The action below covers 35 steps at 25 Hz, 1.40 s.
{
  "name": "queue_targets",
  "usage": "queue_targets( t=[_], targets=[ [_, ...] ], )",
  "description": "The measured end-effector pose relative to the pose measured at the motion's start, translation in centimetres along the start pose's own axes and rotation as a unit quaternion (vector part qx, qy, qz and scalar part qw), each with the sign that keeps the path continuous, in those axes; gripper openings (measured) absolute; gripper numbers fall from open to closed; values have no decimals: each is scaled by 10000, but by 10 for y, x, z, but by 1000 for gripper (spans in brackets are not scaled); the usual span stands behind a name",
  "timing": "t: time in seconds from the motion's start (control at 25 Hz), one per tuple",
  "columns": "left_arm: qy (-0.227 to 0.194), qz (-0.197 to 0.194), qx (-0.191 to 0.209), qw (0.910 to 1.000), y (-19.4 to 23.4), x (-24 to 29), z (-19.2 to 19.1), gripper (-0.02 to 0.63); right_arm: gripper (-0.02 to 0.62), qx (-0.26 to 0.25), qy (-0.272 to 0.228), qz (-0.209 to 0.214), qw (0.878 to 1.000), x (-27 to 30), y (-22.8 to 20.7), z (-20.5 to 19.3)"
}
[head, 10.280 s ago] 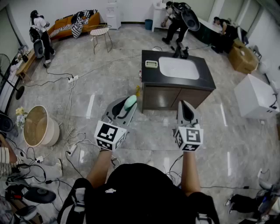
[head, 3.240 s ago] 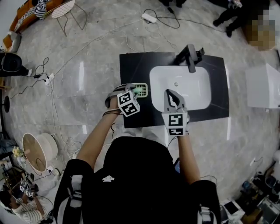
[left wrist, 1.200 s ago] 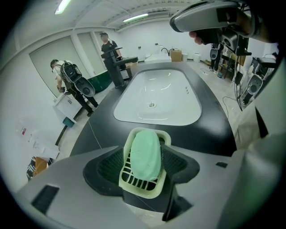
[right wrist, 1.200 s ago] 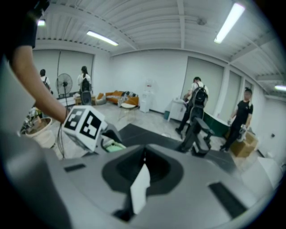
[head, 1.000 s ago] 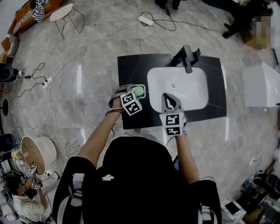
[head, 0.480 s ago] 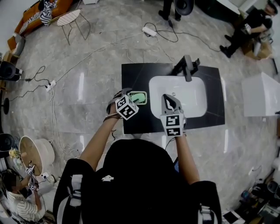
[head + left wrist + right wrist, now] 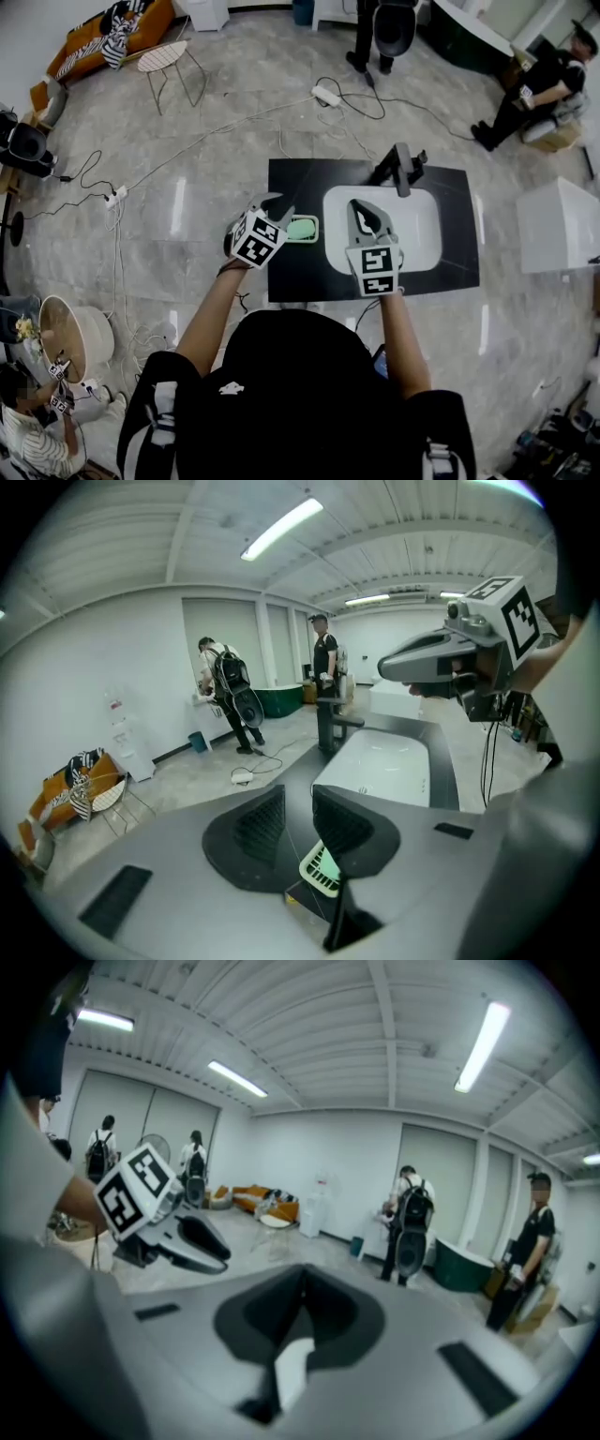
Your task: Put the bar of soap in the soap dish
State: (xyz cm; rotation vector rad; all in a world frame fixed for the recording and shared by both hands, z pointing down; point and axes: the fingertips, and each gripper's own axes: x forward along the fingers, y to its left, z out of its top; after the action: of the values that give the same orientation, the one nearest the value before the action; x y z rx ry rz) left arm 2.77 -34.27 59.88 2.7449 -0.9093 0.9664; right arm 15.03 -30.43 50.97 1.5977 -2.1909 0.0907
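Soap (image 7: 301, 228) in dish (image 7: 317, 231), below left claw (image 7: 280, 208)

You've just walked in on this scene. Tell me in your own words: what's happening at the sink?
A person stands at a black counter with a white sink, holding a gripper in each hand. The green bar of soap already lies in the soap dish, left of the sink. The left gripper hangs above the dish; its jaws have just been closing, with nothing between them. The right gripper, shut and empty, is held over the sink.
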Motion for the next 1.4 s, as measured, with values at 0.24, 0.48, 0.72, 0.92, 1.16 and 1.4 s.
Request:
queue_targets(
  t=[0.24, 0.48, 0.72, 0.92, 1.16, 1.4],
  targets=[
    [-750, 345, -35, 9966, 14, -46, 50, 41, 34, -50, -331, 59, 9994, -3, -2, 39],
    [-1320, 439, -24, 9903, 18, -91, 92, 36, 34, -176, -628, -61, 9979, -10, -8, 74],
    [-1632, 831, 378, 9824, 24, -130, 119, 26, 34, -180, -923, -80, 9955, -22, -9, 102],
    [-2068, 1014, 300, 9727, 27, -156, 141, 25, 34, -146, -1133, -91, 9934, -30, -8, 116],
    [-2303, 1167, 238, 9658, 32, -169, 152, 25, 34, -159, -1359, -199, 9904, -34, -8, 124],
    [-2396, 1187, 253, 9632, 31, -174, 156, 25, 34, -85, -1404, -281, 9897, -30, -9, 122]
  ],
)
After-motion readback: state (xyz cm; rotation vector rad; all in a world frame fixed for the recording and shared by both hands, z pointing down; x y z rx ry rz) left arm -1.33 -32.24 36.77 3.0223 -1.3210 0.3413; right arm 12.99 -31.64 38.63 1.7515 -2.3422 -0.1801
